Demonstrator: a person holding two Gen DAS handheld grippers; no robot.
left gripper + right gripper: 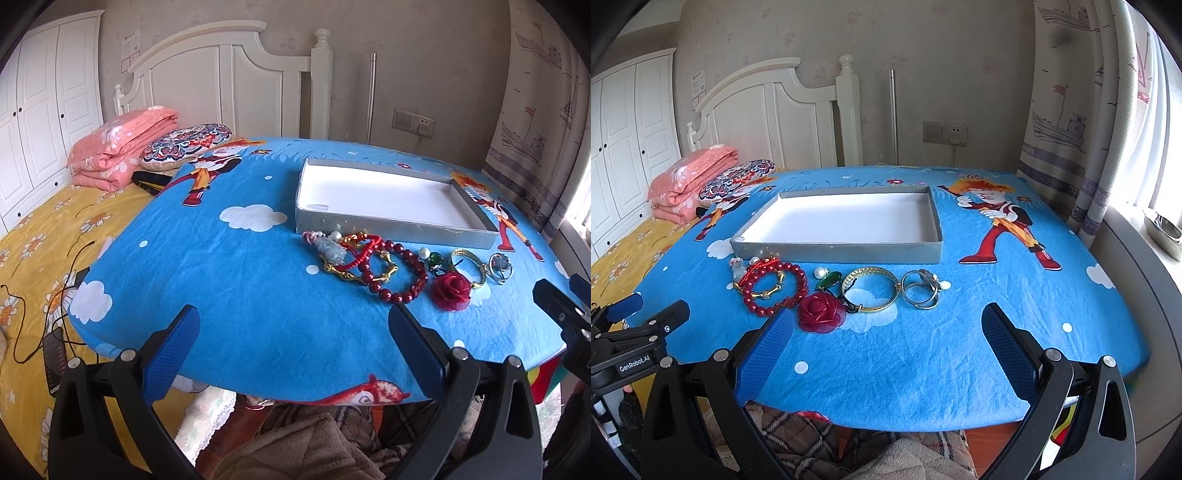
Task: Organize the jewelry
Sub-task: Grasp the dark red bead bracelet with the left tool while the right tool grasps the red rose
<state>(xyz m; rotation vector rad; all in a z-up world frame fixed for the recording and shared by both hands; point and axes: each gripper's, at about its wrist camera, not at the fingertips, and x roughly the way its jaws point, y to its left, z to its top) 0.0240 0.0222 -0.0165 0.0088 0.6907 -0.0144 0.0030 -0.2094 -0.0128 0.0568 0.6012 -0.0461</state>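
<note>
Progress: we judge nothing is sorted yet; the grey box sits empty on the counter, and every piece lies outside it.
Jewelry: a row just in front of the box: red bead bracelet, gold chain link piece, red cord with a pale stone, pearl, green pendant, red rose, gold bangle, silver rings.
Left: all of it still to go into the box.
Left claw: jaws spread wide, holding nothing, low at the counter's near edge.
Right claw: likewise wide apart and empty, facing the bangle and rings.
Left view only: cables and a dark device on the yellow bed (possibly a remote).
Right view only: the windowsill with a metal bowl, and the box seen square-on.
</note>
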